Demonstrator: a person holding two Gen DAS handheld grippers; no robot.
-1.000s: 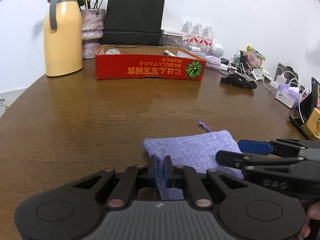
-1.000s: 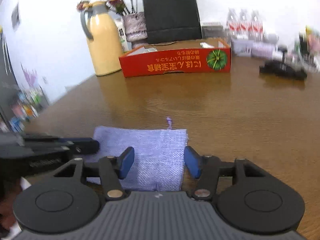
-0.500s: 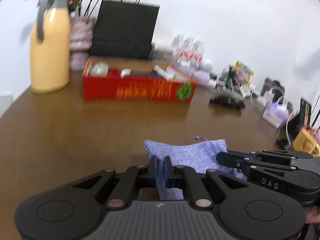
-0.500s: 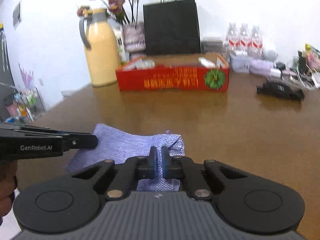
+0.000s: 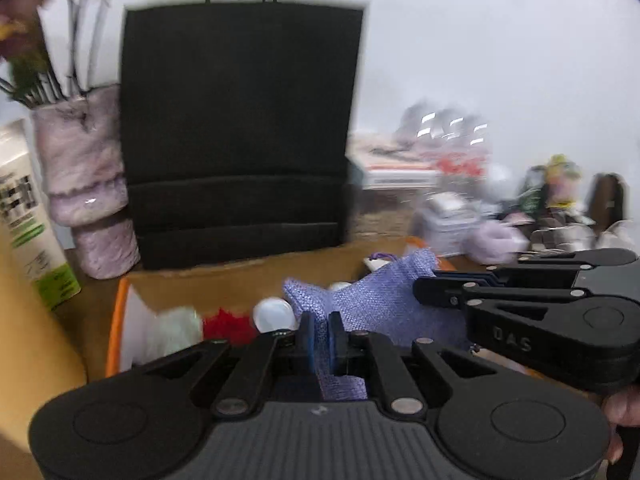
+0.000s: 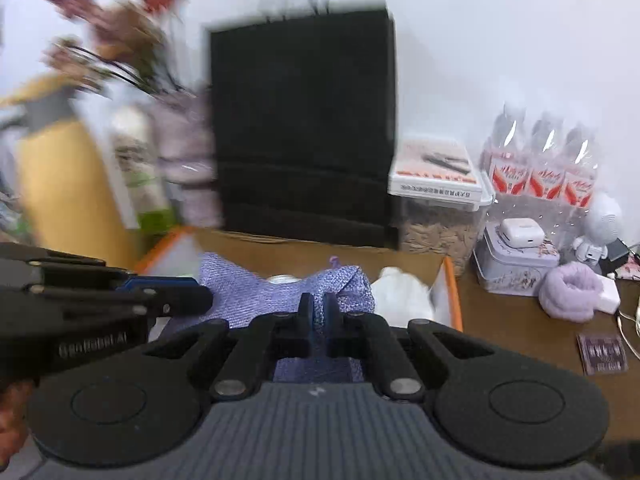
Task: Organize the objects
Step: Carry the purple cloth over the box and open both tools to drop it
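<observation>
Left tool point(image 5: 320, 332) and right tool point(image 6: 319, 312) each pinch the lavender woven drawstring pouch point(image 5: 376, 304) above the orange-rimmed cardboard box point(image 6: 451, 292).

Motion blur softens both views. Left wrist view: bottles point(image 5: 448, 128) and clutter point(image 5: 552, 200) at right are smeared beyond identification; the flowers point(image 5: 16, 40) are cut by the left edge; print on the carton point(image 5: 24, 216) is illegible. The pouch point(image 5: 360, 300) is partly hidden behind both grippers and covers most of the box point(image 5: 168, 280) contents; a red item point(image 5: 228, 324) there is unidentifiable. Right wrist view: jug point(image 6: 60, 168) and flowers point(image 6: 112, 28) are heavily smeared; the bag point(image 6: 304, 120) handles are ghosted.
</observation>
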